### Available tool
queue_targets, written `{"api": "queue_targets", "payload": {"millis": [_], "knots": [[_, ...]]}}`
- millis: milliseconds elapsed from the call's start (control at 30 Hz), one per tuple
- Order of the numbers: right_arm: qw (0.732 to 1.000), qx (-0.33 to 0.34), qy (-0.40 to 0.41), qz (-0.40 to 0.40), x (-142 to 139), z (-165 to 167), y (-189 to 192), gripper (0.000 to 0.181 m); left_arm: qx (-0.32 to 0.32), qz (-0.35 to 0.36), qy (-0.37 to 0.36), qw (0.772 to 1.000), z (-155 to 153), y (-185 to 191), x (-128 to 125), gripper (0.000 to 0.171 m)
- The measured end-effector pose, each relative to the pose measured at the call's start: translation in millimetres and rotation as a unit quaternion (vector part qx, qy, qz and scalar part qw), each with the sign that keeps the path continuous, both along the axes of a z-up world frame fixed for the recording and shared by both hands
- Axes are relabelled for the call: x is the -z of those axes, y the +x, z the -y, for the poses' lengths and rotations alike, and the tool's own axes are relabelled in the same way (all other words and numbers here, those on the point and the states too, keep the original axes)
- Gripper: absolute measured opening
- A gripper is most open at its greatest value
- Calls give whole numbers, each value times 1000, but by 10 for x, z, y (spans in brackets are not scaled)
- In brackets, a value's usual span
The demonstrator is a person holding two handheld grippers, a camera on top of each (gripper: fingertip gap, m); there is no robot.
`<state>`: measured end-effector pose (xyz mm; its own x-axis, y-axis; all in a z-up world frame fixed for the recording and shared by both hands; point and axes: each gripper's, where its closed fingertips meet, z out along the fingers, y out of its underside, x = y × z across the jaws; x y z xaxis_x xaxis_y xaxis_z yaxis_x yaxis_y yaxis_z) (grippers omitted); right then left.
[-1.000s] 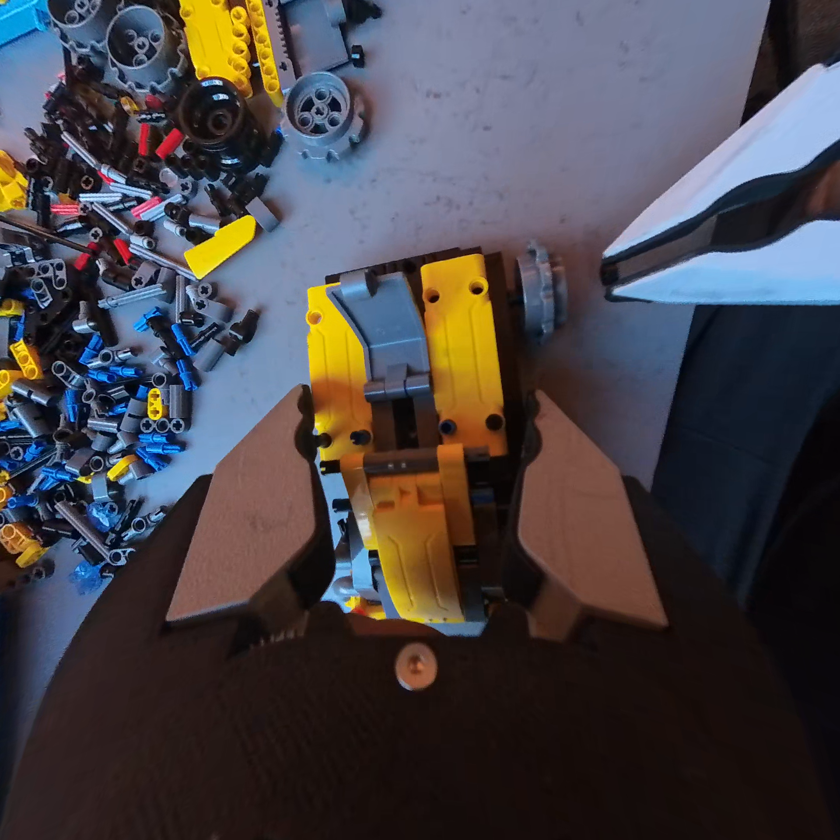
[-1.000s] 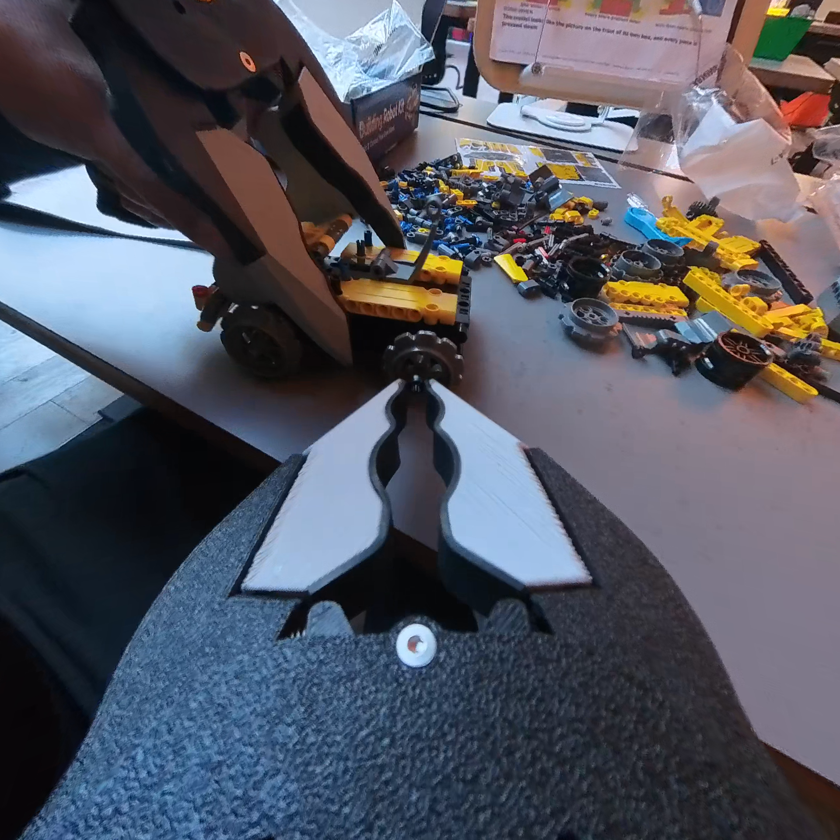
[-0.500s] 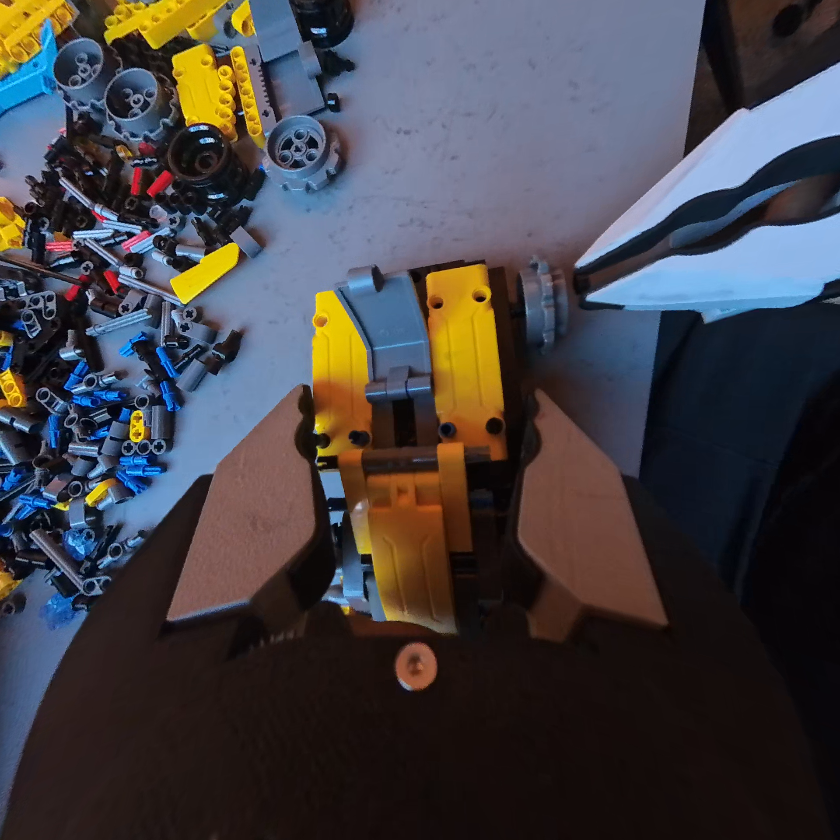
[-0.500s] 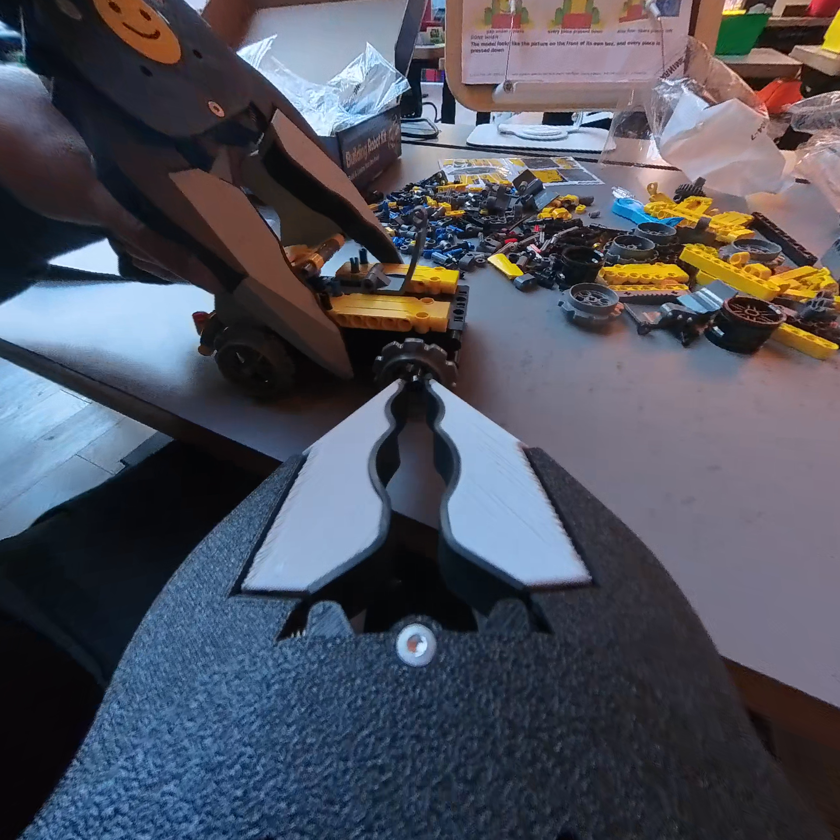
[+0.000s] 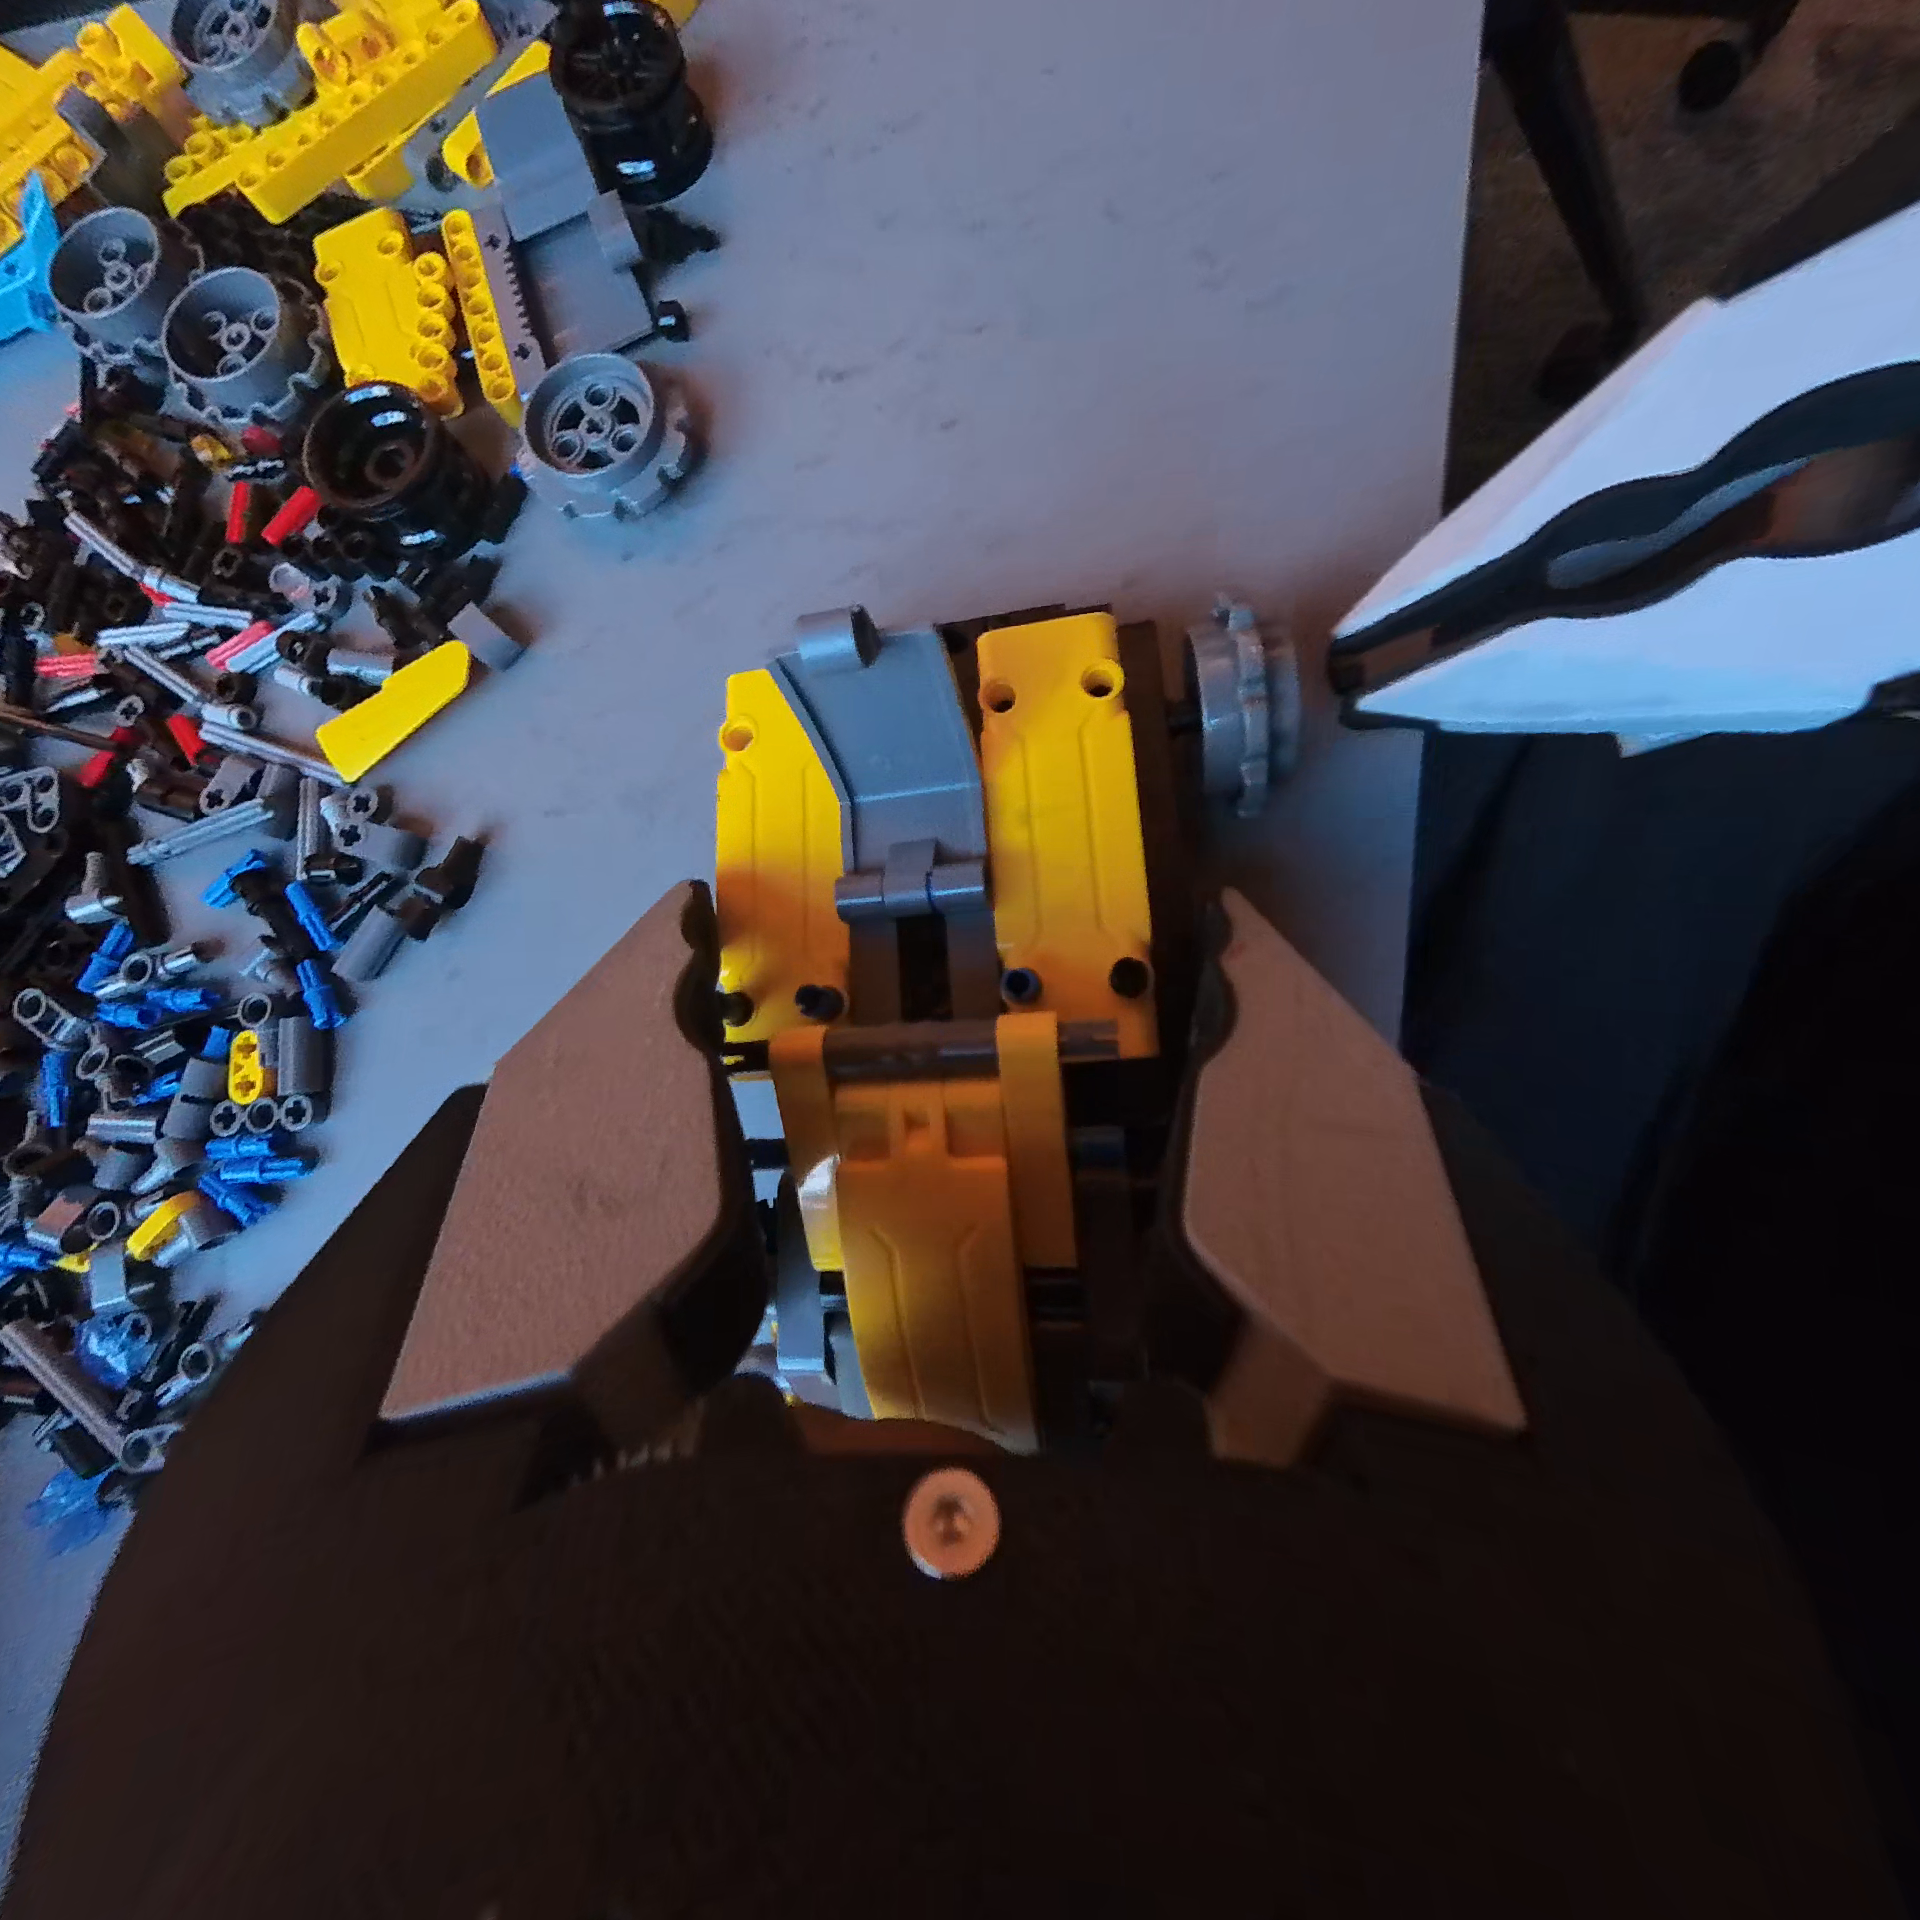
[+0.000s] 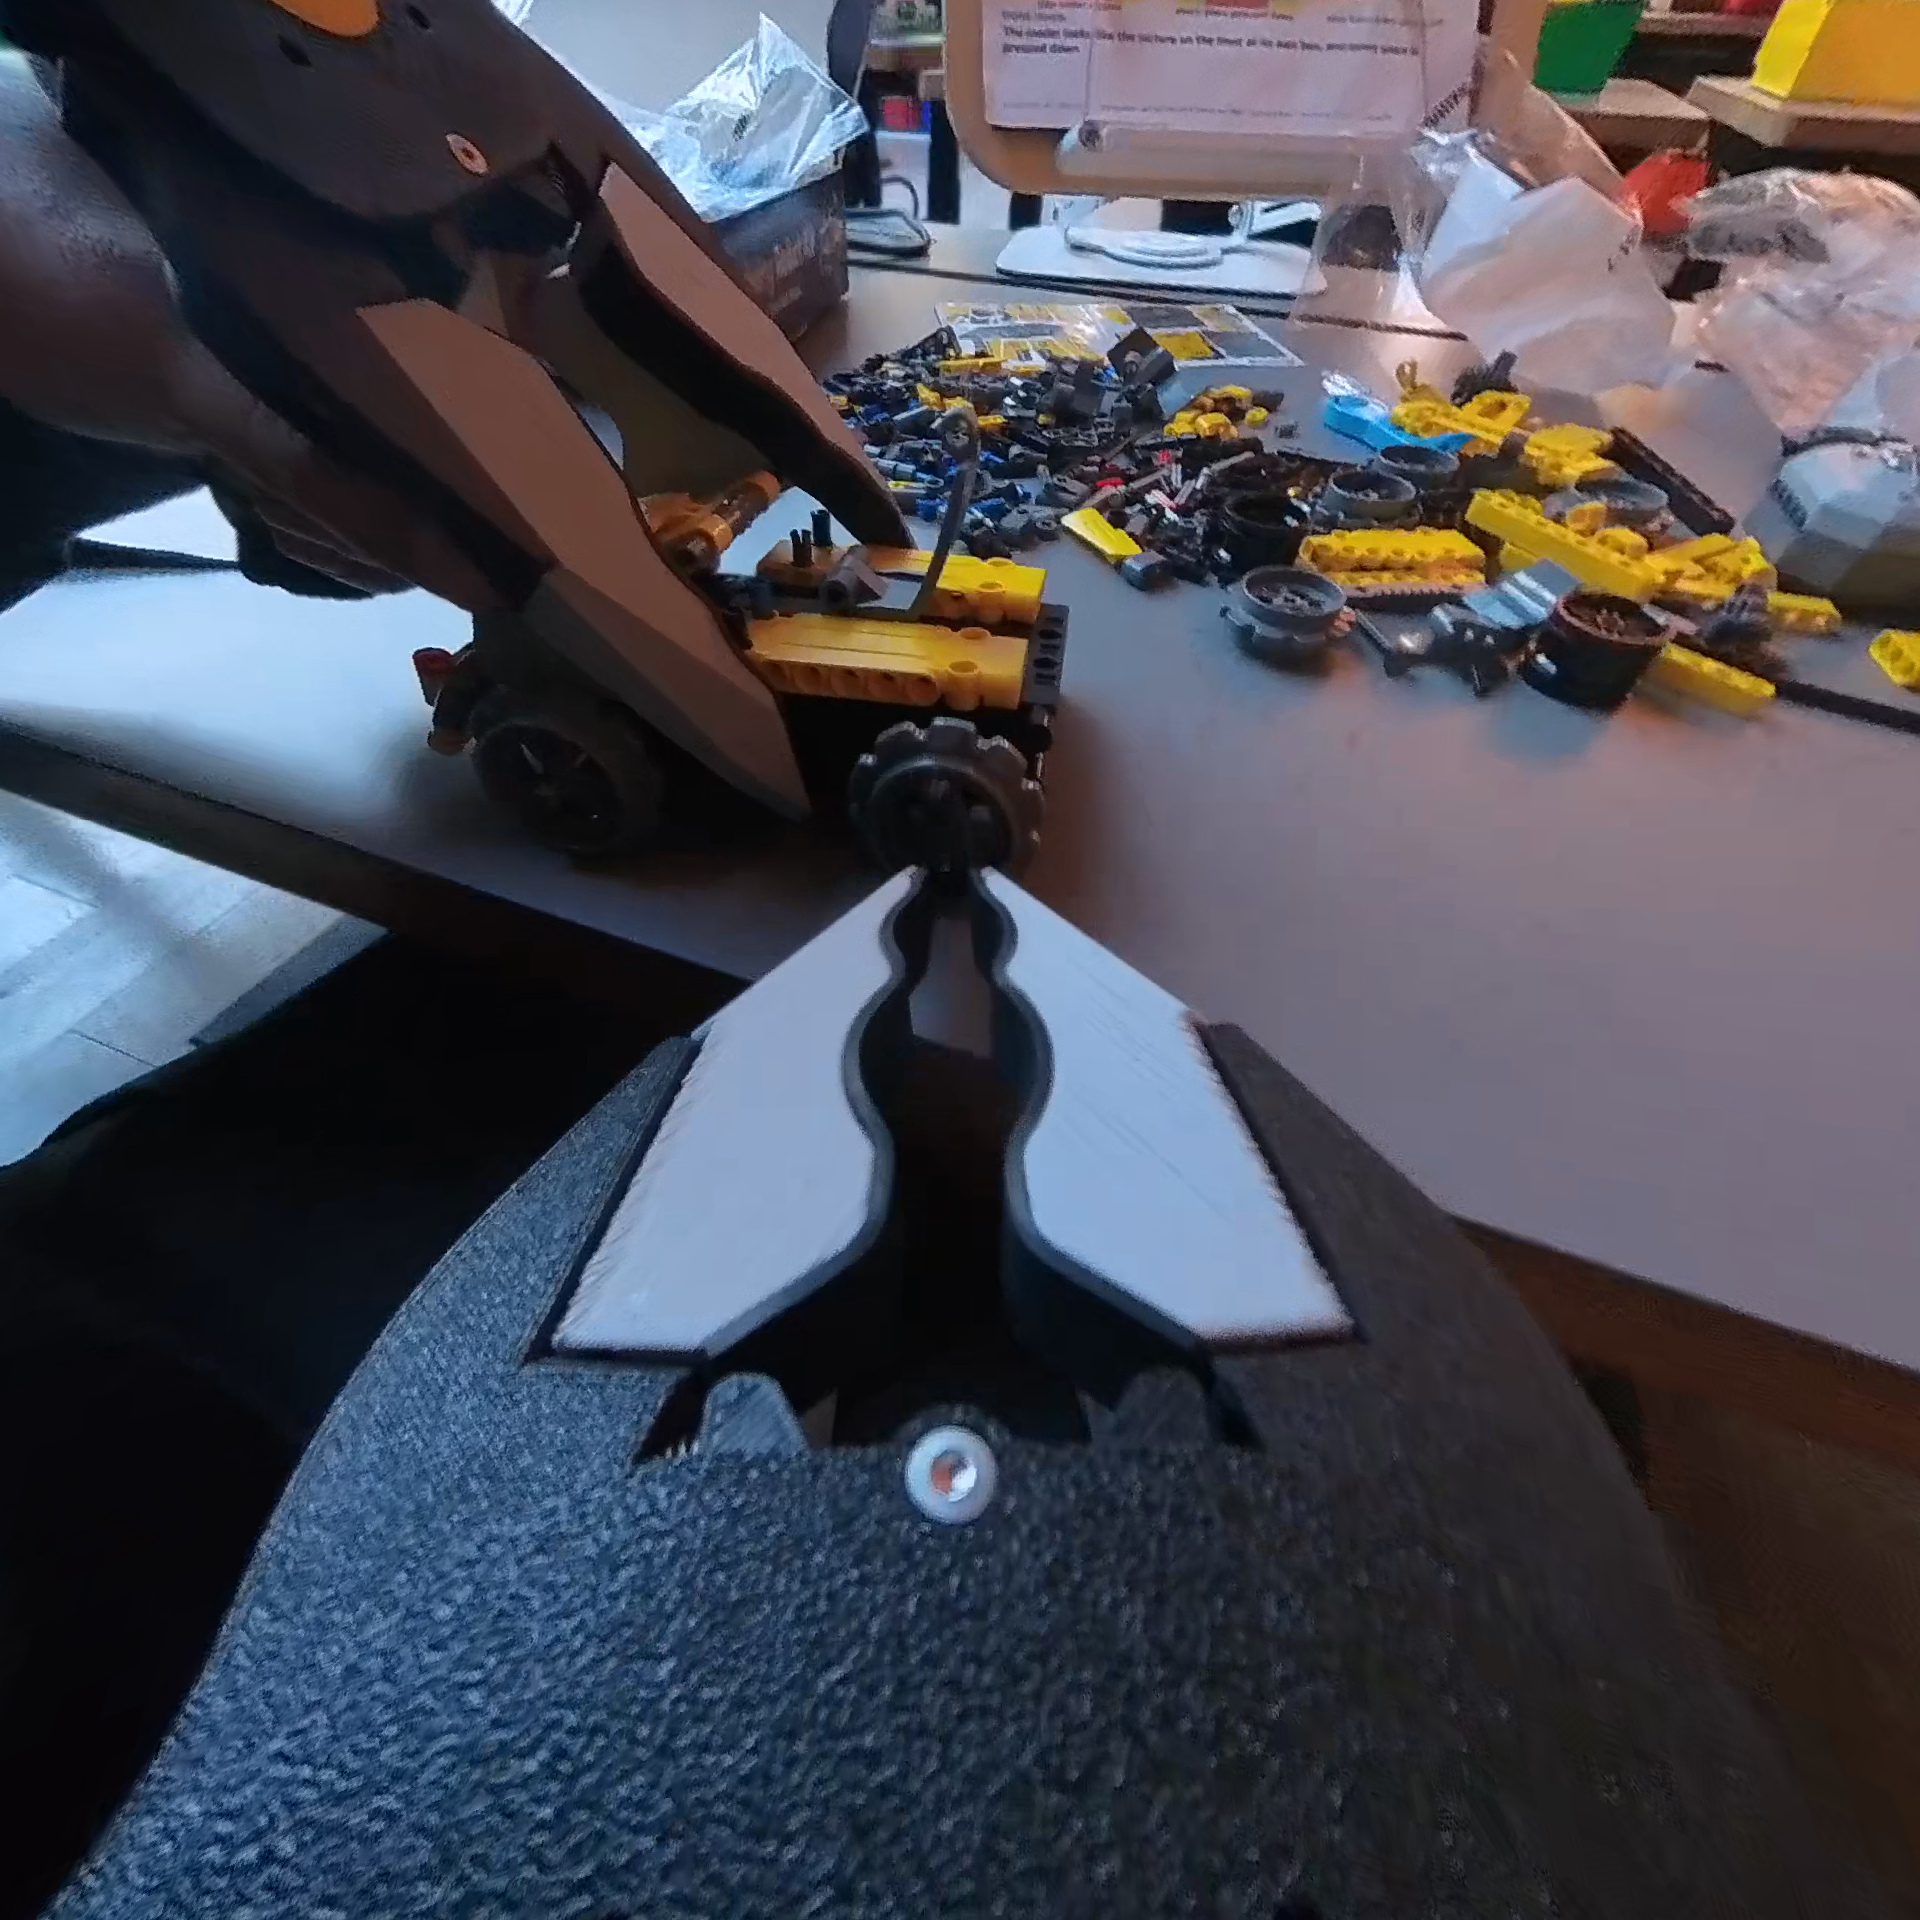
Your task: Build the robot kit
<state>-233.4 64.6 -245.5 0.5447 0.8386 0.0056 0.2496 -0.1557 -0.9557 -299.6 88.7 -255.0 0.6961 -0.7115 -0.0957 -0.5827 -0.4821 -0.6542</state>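
Observation:
My left gripper (image 5: 961, 914) is shut on a yellow, grey and black brick-built vehicle (image 5: 1049, 790), with one finger on each side, and holds it down on the grey table (image 5: 1039, 312) near its edge. It also shows in the right wrist view (image 6: 852, 665), over the vehicle (image 6: 894, 649). A grey toothed wheel hub (image 5: 1236, 707) sits on the vehicle's front right side. My right gripper (image 6: 945, 878) is shut on what looks like a small black pin, its tips right at the centre of the hub (image 6: 945, 795). It comes in from the right in the left wrist view (image 5: 1340, 675).
A pile of loose pins, beams, hubs and tyres (image 5: 208, 831) covers the table to the left. In the right wrist view the pile (image 6: 1403, 540) lies behind the vehicle, with plastic bags (image 6: 1538, 239), a box (image 6: 790, 260) and a printed sheet (image 6: 1122, 332) beyond. The table edge (image 6: 520, 894) runs just below the vehicle.
My right gripper has moved in from a short way off to the hub's centre. The left gripper keeps its hold on the vehicle, which has hardly moved.

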Motion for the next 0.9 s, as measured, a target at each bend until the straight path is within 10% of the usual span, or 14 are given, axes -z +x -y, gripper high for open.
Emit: {"api": "queue_targets", "payload": {"millis": [900], "knots": [[1000, -4, -11, -19, -14, -2, 3, 6, 9, 15, 16, 1000, 2, 144, -6, 90]]}}
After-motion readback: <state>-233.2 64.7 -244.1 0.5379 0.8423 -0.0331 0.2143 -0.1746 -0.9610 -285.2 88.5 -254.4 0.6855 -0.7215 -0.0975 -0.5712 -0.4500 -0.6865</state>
